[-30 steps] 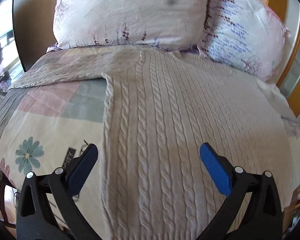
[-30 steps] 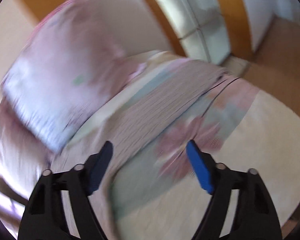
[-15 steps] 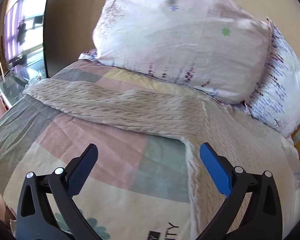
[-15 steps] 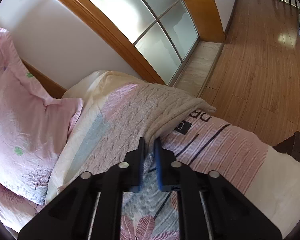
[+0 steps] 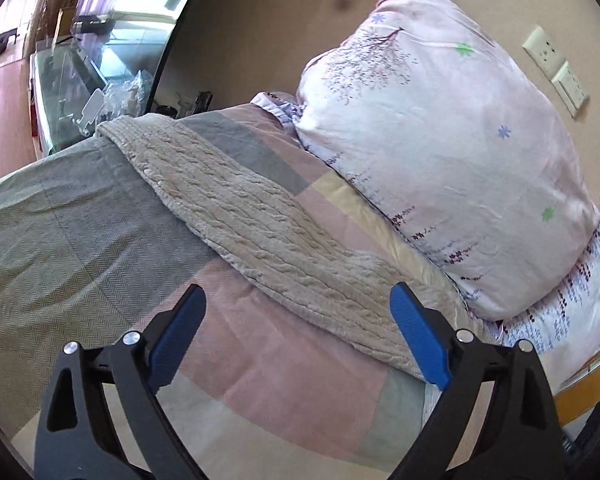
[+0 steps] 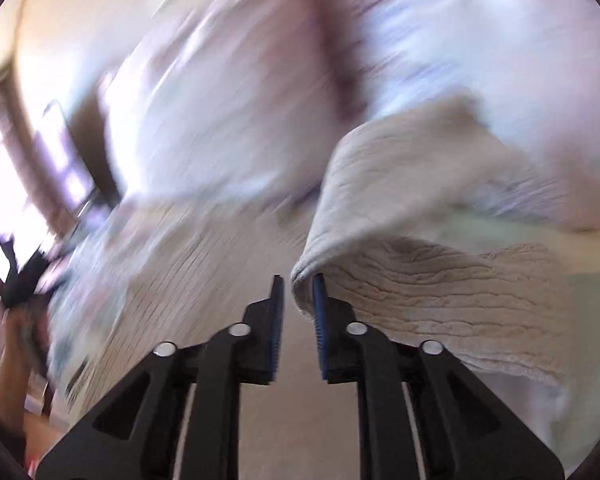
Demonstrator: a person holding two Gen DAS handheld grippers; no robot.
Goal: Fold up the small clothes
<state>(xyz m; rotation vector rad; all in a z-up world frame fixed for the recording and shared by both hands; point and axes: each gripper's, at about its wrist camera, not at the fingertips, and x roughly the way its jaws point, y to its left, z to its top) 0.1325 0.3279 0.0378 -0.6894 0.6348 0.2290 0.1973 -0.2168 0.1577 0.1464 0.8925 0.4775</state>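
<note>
While the right gripper (image 6: 298, 294) is clenched on a corner of the beige cable-knit sweater (image 6: 412, 280), with a fold of knit pinched in the narrow slot between its blue pads (image 6: 319, 312), the cloth rises from the grip in a raised flap and spreads away to the right and upward in the right wrist view. That view is heavily smeared by motion, so little beyond the gripper and the lifted knit can be made out; pale pink shapes behind the flap look like pillows, but the detail cannot be told. The left gripper (image 5: 296, 334) hangs released, its blue pads (image 5: 418, 338) spread wide and holding nothing. Ahead of it, one long sleeve of the sweater (image 5: 256, 224) lies flat as a band running diagonally from the far left edge of the bed to a spot just beyond the right finger. Between the fingers shows only the patchwork bedspread (image 5: 80, 220) in grey, pink and green blocks, on which the sleeve rests. A pink floral pillow (image 5: 440, 128) leans against the wall just past the sleeve, with a second pillow (image 5: 572, 312) tucked under it at right. Two wall sockets (image 5: 556, 68) sit above the pillow.
</note>
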